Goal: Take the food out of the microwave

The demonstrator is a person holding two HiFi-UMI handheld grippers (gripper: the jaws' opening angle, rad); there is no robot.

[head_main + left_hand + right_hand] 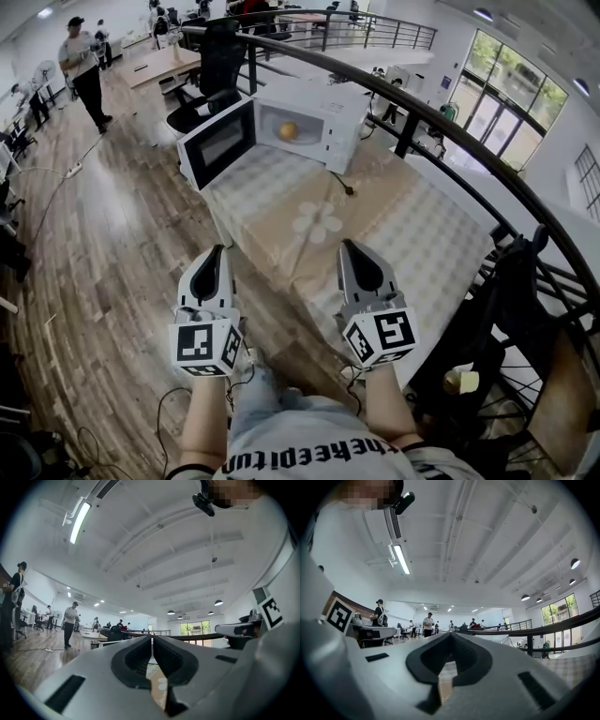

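Note:
A white microwave stands at the far end of the table, its door swung open to the left. Inside sits a small orange food item. My left gripper and right gripper hover side by side over the table's near end, well short of the microwave. Both are shut with nothing between the jaws. In the left gripper view the left gripper has its tips closed together; the right gripper view shows the right gripper closed the same way, pointing slightly upward.
A patterned cloth covers the table. A dark curved railing runs along its right side. An office chair stands behind the microwave. People stand far off on the wooden floor. Cables lie near my feet.

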